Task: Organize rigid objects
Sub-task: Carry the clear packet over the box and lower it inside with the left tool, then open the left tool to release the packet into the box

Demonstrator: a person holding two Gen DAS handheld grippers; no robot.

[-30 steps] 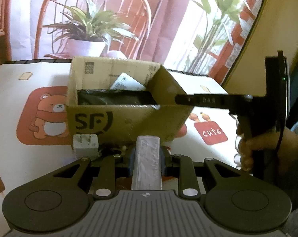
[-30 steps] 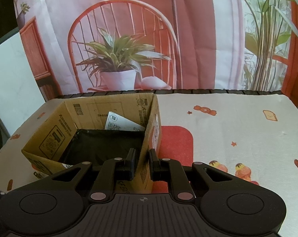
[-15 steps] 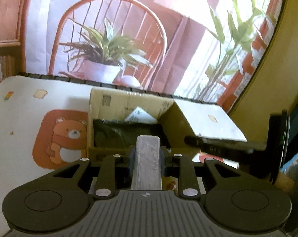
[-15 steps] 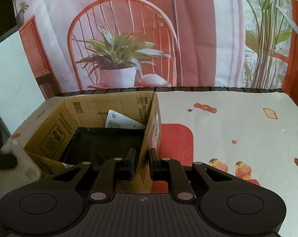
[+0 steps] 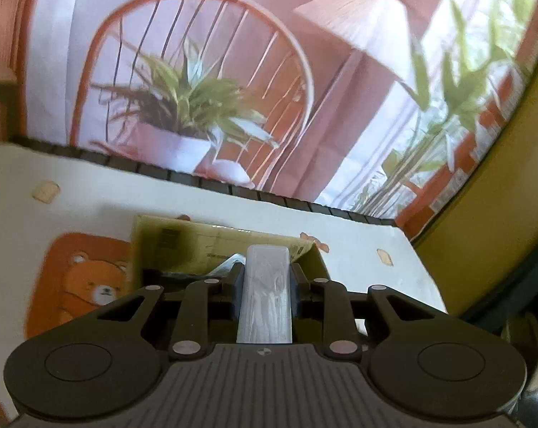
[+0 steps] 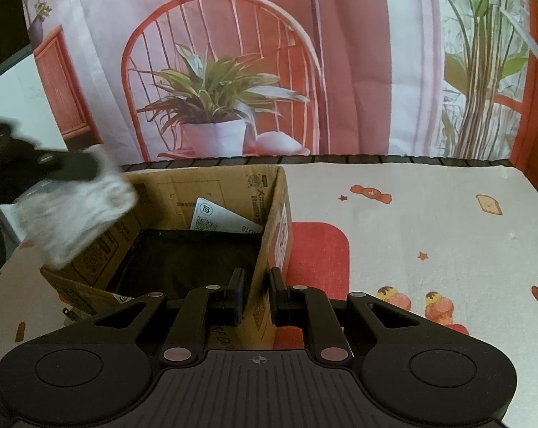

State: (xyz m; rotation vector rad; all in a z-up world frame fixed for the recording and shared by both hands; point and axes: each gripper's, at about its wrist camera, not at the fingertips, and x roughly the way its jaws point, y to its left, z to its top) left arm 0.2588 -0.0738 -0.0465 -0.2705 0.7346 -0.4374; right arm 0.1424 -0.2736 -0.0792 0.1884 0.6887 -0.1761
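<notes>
Printed backdrop (image 6: 358, 53): red chair (image 6: 219, 71), potted plant (image 6: 215, 107).

Potted plant (image 6: 212, 107) on red chair (image 6: 222, 67); bear-print tablecloth (image 6: 429, 221).

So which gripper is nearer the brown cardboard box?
Right. The right gripper clamps the brown cardboard box wall; the left gripper, holding a pale block, hovers above.

Cardboard box (image 6: 269, 235): handwritten "SF". White slip (image 6: 222, 219) inside: "01B".
</notes>
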